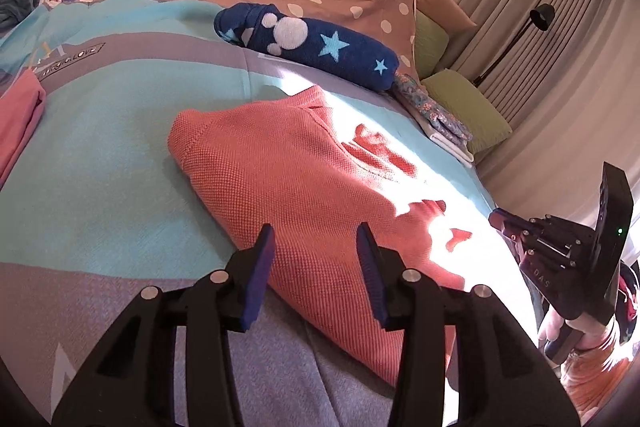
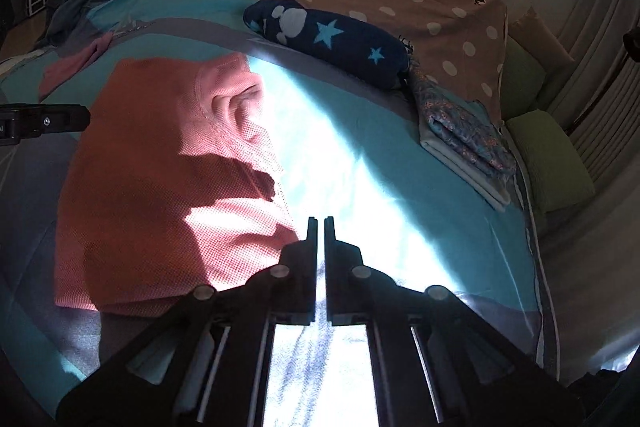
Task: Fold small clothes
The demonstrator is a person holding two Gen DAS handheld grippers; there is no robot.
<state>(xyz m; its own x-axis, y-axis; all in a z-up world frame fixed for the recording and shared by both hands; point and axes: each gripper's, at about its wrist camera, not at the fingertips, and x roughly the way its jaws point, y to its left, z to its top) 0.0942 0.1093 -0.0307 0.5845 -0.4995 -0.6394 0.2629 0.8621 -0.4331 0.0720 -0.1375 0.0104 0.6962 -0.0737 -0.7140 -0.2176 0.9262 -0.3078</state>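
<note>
sweater (image 1: 304, 183) lies folded on my bed (image 1: 120, 147), long axis running near-right to far-left. left gripper (image 1: 316, 247) spread above it; right gripper (image 2: 318, 227) pressed together, empty.

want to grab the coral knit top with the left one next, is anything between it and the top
Nothing visible. The left hand-held gripper is open right over the near part of the coral knit top, with no object between. The navy star blanket roll lies beyond the top.
</note>
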